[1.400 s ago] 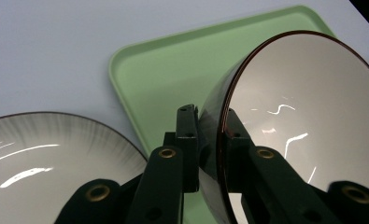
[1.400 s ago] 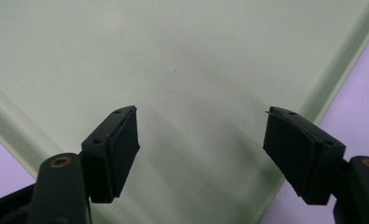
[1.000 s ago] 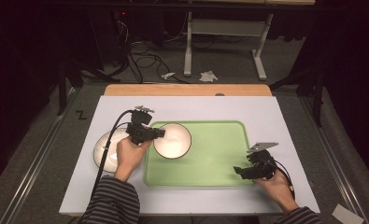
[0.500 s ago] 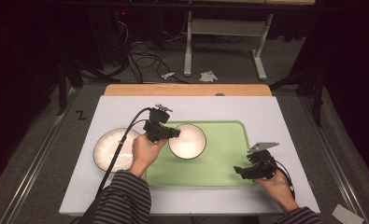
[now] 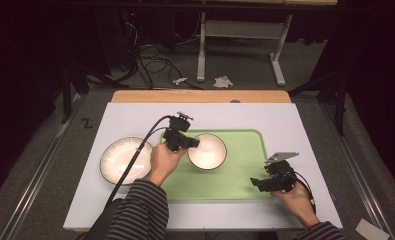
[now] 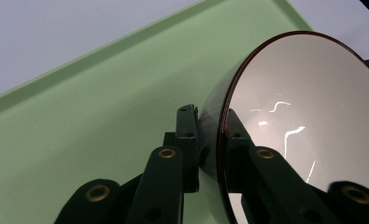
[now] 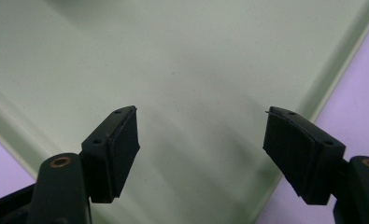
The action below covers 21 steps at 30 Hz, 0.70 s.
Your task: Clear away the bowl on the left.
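Since a second ago I have carried the bowl (image 5: 207,151) off the white table (image 5: 135,115) and over the green tray (image 5: 245,175); it then hung at the tray's left edge, beside the plate (image 5: 119,160), and now it sits well inside the tray's left half, closer to the tray's far rim than its near one. My left gripper (image 5: 190,142) has the bowl by its rim: in the left gripper view one jaw presses the outer wall and the other the inner face of the bowl (image 6: 303,116), the dark rim line running between them, so the pinch is tight on thin ceramic. The bowl is tilted there, its opening turned toward my right. I judge this to be the carrying step nearly done, with setting the bowl down on the tray as what remains.

My right gripper (image 5: 267,182) has not shifted; it waits at the tray's near right corner with its jaws spread wide and nothing between them, the tray floor (image 7: 187,60) bare below.

For room: the tray's right half is open all the way to its right rim, and the raised lip (image 6: 102,51) at the far side lies close to the bowl, so I would avoid drifting farther that way. The plate stays left of the tray, out on the table, apart from the bowl now.
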Available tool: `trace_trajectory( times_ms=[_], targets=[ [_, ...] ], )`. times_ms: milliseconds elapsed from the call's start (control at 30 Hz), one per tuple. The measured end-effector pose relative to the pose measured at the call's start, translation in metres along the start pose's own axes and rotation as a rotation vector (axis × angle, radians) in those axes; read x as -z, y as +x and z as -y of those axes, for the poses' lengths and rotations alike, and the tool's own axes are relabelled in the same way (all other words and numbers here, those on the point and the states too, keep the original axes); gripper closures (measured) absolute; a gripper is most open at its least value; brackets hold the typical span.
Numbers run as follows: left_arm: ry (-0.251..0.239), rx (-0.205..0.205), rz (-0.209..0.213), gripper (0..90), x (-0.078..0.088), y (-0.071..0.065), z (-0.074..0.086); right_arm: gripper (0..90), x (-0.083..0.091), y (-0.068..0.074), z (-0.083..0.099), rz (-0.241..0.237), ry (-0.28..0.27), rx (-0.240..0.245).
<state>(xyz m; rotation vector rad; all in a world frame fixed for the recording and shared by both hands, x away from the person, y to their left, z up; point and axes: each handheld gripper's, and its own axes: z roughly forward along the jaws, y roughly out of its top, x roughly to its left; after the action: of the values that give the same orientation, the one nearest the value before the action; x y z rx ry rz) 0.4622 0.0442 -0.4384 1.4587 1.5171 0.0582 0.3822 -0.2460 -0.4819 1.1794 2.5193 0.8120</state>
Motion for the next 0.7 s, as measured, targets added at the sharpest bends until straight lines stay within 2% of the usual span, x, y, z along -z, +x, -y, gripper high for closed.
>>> trace_trajectory(
  times_ms=[167, 333, 700],
  targets=[
    [0.0, 0.018, -0.012, 81.5, -0.013, 0.0, 0.003, 27.9, 0.0, 0.001, 0.0, 0.0, -0.002, 0.011],
    [0.012, 0.034, -0.025, 81.5, -0.028, 0.003, 0.007, 27.9, 0.0, 0.0, 0.0, -0.002, 0.002, 0.0],
    [0.023, 0.048, -0.052, 81.4, -0.046, 0.008, 0.015, 27.9, -0.001, 0.0, 0.0, -0.004, 0.002, 0.011]
  ],
)
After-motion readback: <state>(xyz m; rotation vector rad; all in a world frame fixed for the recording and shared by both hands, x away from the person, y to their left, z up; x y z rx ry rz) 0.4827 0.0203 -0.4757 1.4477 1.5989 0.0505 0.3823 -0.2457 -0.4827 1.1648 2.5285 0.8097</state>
